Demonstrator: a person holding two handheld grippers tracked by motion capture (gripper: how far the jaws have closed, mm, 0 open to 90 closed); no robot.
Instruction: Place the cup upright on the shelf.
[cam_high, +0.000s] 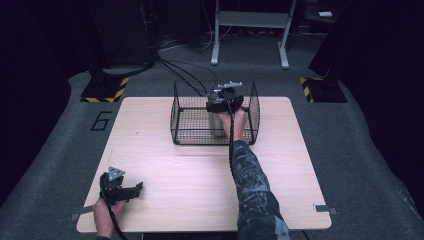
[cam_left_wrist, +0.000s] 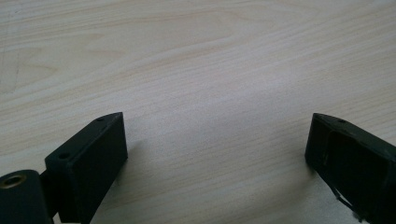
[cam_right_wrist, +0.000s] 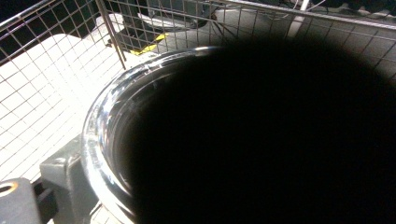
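Observation:
A black wire basket (cam_high: 181, 116) stands at the far middle of the pale wooden table (cam_high: 200, 185). My right gripper (cam_high: 221, 114) reaches down inside it, shut on a clear glass (cam_high: 217, 123). In the right gripper view the glass rim (cam_right_wrist: 99, 122) curves across the frame with a dark inside, and one grey finger (cam_right_wrist: 60, 169) presses against its outer wall; the other finger is hidden. The basket mesh (cam_right_wrist: 51, 60) surrounds the glass. My left gripper (cam_high: 137, 189) rests on the table near the front left corner, open, with bare wood between its fingers (cam_left_wrist: 93, 154).
Beyond the table lie grey carpet, black cables (cam_high: 185, 70), a white stand frame (cam_high: 250, 30) and yellow-black floor markings (cam_high: 107, 92). The table's front edge runs just behind the left hand.

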